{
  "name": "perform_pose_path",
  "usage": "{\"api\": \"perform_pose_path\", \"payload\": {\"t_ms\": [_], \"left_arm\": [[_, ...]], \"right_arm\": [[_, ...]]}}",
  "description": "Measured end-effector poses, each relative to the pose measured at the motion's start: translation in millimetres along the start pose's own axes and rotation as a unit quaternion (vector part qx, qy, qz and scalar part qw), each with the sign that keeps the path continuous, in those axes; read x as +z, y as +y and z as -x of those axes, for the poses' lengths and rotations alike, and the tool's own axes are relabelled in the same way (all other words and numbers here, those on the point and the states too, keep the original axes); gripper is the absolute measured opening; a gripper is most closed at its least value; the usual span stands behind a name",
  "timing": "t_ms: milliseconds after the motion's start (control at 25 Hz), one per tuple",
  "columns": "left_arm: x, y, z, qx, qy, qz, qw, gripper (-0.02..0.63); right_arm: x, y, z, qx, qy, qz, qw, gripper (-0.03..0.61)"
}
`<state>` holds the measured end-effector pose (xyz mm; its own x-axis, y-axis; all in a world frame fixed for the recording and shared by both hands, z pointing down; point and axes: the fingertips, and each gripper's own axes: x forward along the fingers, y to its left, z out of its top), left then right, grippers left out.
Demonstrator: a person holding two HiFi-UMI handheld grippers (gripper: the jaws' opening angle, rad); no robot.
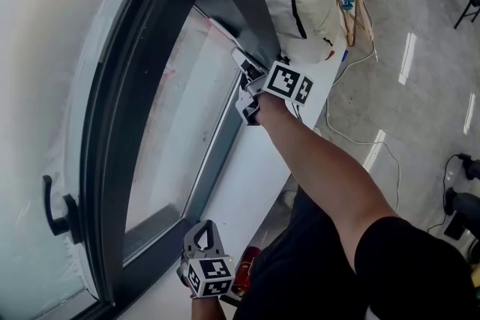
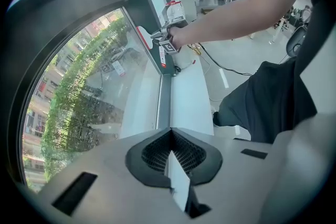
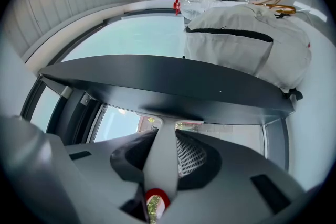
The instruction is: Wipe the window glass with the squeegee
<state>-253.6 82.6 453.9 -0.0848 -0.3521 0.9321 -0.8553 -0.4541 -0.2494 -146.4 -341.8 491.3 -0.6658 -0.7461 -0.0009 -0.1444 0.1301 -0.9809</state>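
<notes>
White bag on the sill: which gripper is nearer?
Right. The right gripper, clamping the squeegee at the glass, is just beside the white bag; the left gripper is far down the sill, jaws shut.

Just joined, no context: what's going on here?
A person is working on the window glass. The right hand-held gripper is shut on the squeegee handle, with the blade at the far end of the pane by the dark frame. The left hand-held gripper hangs low by the sill, jaws together, apparently holding nothing.
</notes>
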Motion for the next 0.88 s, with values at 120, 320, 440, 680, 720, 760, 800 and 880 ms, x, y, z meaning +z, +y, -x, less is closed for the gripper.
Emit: {"api": "perform_pose_path", "payload": {"t_ms": [120, 320, 440, 680, 720, 760, 800, 880], "left_arm": [[-3, 0, 2, 0.000, -0.001, 0.002, 1.0000, 0.000], [-11, -2, 6, 0.002, -0.003, 0.000, 1.0000, 0.000], [-19, -4, 9, 0.003, -0.005, 0.001, 1.0000, 0.000], [-39, -8, 18, 0.008, -0.007, 0.007, 0.9999, 0.000], [-42, -9, 20, 0.008, -0.008, 0.008, 0.9999, 0.000], [-46, -11, 21, 0.009, -0.008, 0.009, 0.9999, 0.000], [-49, -12, 23, 0.010, -0.009, 0.010, 0.9999, 0.000], [-57, -14, 27, 0.011, -0.010, 0.013, 0.9998, 0.000]], "right_arm": [[-3, 3, 0, -0.001, 0.002, 0.003, 1.000, 0.087], [-14, 8, 5, -0.002, 0.007, 0.006, 1.000, 0.087], [-24, 12, 10, -0.003, 0.013, 0.008, 1.000, 0.087], [-53, 22, 21, 0.000, 0.030, 0.016, 0.999, 0.087], [-58, 24, 23, 0.001, 0.033, 0.017, 0.999, 0.087], [-63, 26, 25, 0.001, 0.036, 0.017, 0.999, 0.087], [-69, 28, 27, 0.002, 0.039, 0.018, 0.999, 0.087], [-79, 32, 32, 0.003, 0.043, 0.019, 0.999, 0.087]]}}
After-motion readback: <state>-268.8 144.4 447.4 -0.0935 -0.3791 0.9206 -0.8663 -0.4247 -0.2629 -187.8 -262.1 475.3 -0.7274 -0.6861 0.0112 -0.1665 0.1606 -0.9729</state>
